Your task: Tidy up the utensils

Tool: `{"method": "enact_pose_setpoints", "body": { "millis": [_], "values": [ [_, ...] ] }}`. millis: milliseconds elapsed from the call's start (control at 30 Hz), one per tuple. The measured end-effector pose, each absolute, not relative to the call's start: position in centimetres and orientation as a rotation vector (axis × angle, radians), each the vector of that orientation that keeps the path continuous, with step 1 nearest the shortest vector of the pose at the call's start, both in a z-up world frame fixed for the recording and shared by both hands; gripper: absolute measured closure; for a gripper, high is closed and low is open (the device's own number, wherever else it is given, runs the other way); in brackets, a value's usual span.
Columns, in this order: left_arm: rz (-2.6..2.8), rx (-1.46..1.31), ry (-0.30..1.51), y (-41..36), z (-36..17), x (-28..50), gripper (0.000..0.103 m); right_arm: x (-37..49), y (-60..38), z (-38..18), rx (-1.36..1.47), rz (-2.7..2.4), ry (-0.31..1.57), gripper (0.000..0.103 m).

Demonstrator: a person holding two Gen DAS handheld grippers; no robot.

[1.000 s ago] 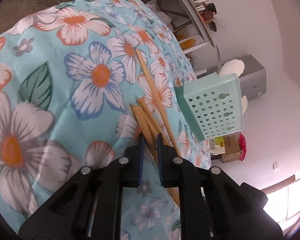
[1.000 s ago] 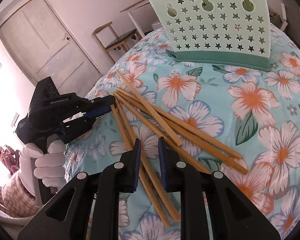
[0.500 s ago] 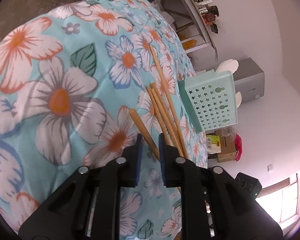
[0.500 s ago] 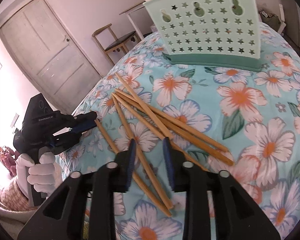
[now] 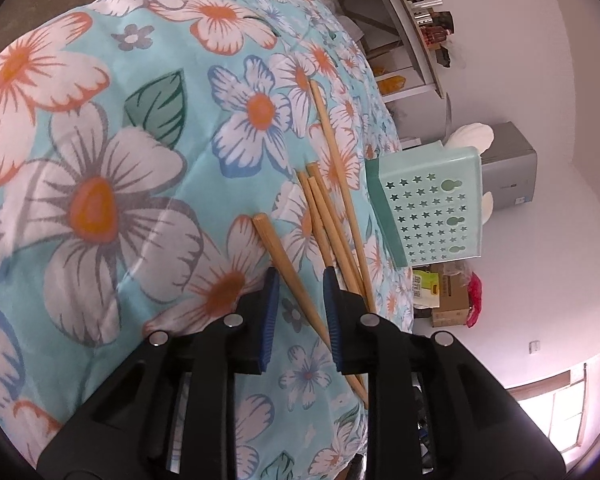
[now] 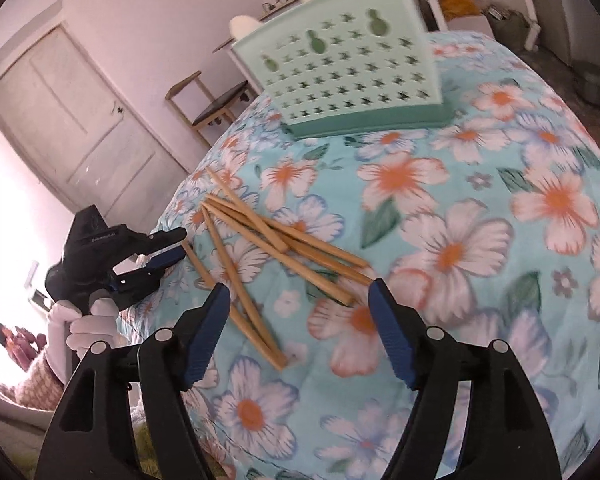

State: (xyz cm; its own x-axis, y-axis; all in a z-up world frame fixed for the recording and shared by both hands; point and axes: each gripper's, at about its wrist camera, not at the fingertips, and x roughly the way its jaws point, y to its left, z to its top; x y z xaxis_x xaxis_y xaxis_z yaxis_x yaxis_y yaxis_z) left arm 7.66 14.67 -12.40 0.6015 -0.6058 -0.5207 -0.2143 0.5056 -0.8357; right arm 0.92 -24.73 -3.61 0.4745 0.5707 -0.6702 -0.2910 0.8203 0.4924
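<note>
right wrist: chopsticks [image 6: 260, 236] near tablecloth [image 6: 480, 280] edge.

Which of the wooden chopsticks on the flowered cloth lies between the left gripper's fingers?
The lone wooden chopstick lying apart from the crossed pile; it alone runs between the left gripper and its open blue pads.

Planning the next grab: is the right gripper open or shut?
Open: the right gripper has just opened wide above the wooden chopsticks, nothing pressed between its blue pads.
</note>
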Motion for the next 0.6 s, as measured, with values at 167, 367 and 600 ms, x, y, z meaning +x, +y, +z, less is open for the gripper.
{"method": "enact_pose_setpoints", "body": {
  "millis": [167,367,600],
  "values": [
    [-0.246,-1.031,0.937,14.0,-12.2,7.9,0.085,0.8,-26.1,-4.9,0.437,0.56,0.947,0.016],
    [-0.218,-1.021,0.937,13.6,-12.1,8.1,0.086,0.5,-24.9,-4.8,0.401,0.547,0.924,0.006],
    [-0.197,-1.003,0.931,12.9,-12.0,8.4,0.09,0.7,-25.3,-4.9,0.421,0.548,0.938,0.006]
  ]
}}
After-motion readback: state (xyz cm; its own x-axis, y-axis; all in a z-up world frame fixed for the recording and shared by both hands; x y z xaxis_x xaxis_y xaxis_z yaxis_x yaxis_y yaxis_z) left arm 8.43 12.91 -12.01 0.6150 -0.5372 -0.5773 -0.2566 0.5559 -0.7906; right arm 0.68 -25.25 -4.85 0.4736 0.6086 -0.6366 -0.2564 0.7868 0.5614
